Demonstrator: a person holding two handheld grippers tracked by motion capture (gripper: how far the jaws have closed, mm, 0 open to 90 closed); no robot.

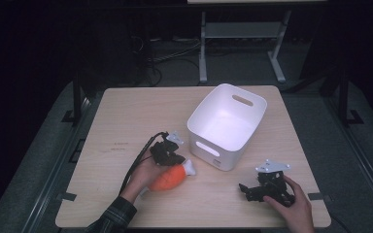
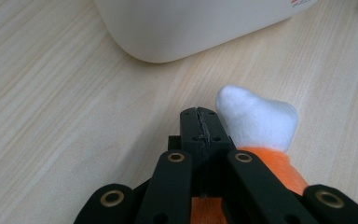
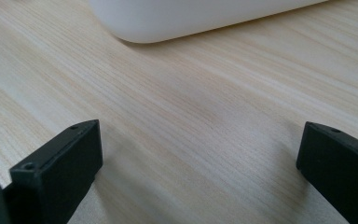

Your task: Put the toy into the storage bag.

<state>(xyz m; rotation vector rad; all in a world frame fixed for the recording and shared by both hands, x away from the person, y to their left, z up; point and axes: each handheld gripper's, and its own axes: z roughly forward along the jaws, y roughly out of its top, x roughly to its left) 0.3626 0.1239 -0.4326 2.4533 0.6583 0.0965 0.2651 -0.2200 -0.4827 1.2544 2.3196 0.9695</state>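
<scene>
Orange plush drumstick toy (image 1: pixel 167 180), soft and light, lies on the worktop (image 1: pixel 126 121) just beside the white bin (image 1: pixel 213 156), its fabric pinched by the clenched left claw (image 2: pixel 200 123); right claw (image 3: pixel 191 163) rests released, empty.

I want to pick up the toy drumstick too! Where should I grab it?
Grab the plush drumstick across its fat orange middle, coming from above. It lies flat on the table, and the white bone end is narrow and could slip. The left gripper sits closed over it.
</scene>
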